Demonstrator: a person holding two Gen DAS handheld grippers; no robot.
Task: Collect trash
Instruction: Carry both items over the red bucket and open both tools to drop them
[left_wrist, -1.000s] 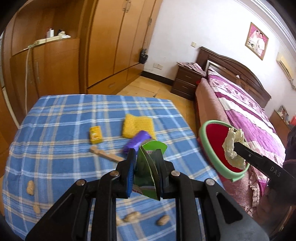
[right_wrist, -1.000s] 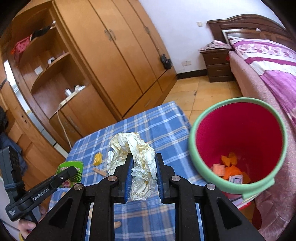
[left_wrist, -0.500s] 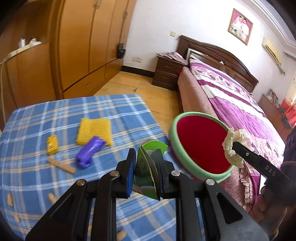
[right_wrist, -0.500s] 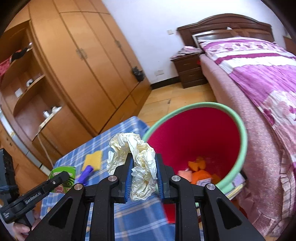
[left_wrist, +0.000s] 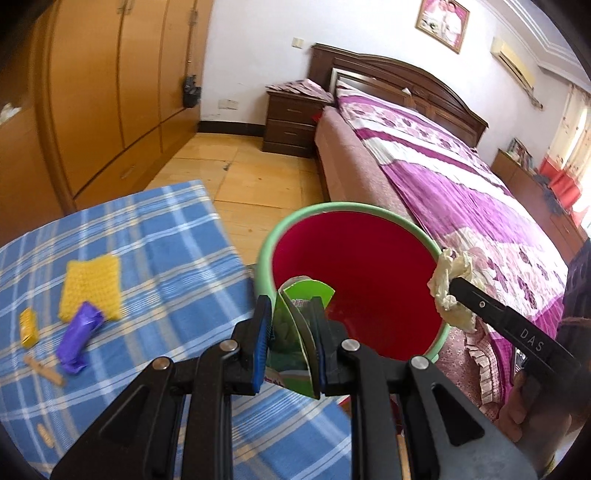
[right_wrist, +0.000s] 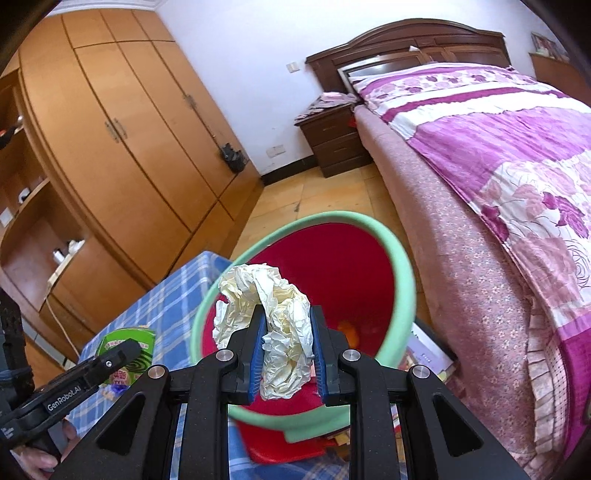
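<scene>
Left tool (left_wrist: 290, 341) clamps green carton (left_wrist: 295, 325), right tool (right_wrist: 287, 354) clamps crumpled paper (right_wrist: 273, 328), both above bin (left_wrist: 354, 280).

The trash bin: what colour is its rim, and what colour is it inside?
Green rim, red inside trash bin; clearest in left wrist view.

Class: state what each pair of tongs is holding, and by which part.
Left tongs: flattened green cardboard box, pinched across its folded middle. Right tongs: crumpled cream paper wad, pinched at its lower half.
</scene>
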